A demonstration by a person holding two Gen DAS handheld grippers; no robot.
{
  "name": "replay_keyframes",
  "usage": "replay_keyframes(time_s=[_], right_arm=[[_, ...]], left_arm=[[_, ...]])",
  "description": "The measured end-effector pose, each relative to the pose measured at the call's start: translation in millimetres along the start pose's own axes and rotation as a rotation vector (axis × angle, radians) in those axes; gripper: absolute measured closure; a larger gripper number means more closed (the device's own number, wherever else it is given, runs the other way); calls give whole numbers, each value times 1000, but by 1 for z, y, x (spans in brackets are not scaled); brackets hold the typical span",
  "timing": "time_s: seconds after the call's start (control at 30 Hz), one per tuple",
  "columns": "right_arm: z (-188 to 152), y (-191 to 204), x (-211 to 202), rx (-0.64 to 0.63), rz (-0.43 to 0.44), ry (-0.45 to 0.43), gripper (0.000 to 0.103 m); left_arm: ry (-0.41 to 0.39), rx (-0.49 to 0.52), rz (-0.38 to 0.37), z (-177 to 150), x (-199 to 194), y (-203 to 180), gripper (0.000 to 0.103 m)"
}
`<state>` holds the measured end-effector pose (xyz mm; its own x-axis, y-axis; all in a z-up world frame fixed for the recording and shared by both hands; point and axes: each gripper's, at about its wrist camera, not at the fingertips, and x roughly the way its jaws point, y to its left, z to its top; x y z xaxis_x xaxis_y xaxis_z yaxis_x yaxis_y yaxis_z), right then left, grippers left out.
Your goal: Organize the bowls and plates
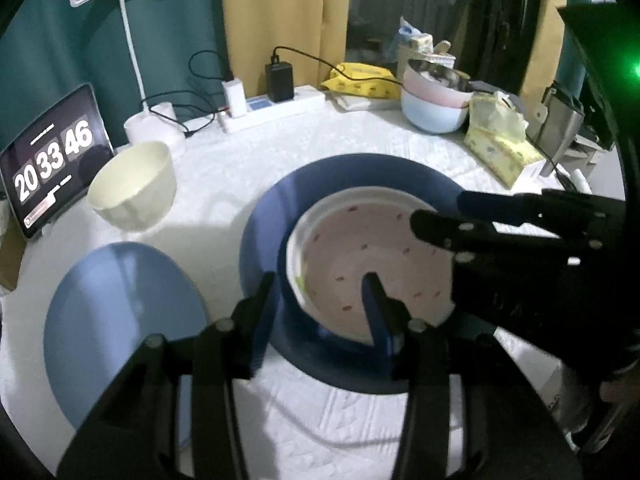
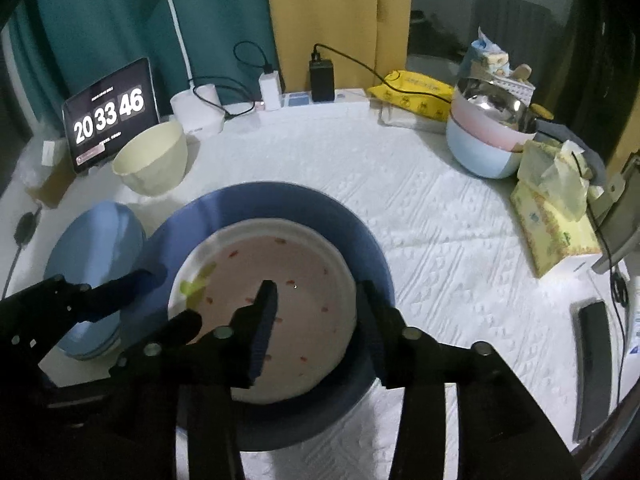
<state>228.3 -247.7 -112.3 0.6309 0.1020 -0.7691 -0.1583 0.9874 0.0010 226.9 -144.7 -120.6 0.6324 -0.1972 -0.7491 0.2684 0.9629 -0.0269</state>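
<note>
A white textured tablecloth (image 2: 440,216) covers the table, and clutter lines its far edge: a tablet (image 2: 110,114) showing a clock reading 20 33 46, a white desk lamp (image 2: 176,20) on its round base, a power strip (image 2: 320,106) with a black charger (image 2: 321,80) and a white one plugged in, a yellow wipes pack (image 2: 416,94), and a stack of pastel bowls (image 2: 484,140) with a steel one nested on top. A yellow tissue pack (image 2: 554,220) lies at the right side. A cream bowl (image 1: 134,186) stands upright near the tablet, well apart from the plates, and a light blue plate (image 1: 120,332) lies flat just beside the dark blue plate (image 1: 340,184), at its left. The pink-and-white dotted plate (image 2: 276,308) sits inside the dark blue plate, toward its near side. The left gripper (image 1: 320,292) has its fingers spread apart, straddling the near left rims of both stacked plates, one finger outside the dark blue rim and the other over the pink centre. The right gripper (image 2: 316,300) is likewise spread, one finger over the pink plate's middle and the other at its right rim; whether the fingers touch cannot be told.
</note>
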Motion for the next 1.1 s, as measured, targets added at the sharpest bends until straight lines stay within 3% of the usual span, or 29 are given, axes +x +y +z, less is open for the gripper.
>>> replay_keyframes(time_s=[0.43, 1.1], right_arm=[[16, 7, -17, -5, -9, -50, 58], [51, 64, -10, -81, 65, -69, 58]], left_arm=[[-71, -60, 25, 11, -24, 30, 58], [-151, -157, 70, 25, -43, 95, 57]])
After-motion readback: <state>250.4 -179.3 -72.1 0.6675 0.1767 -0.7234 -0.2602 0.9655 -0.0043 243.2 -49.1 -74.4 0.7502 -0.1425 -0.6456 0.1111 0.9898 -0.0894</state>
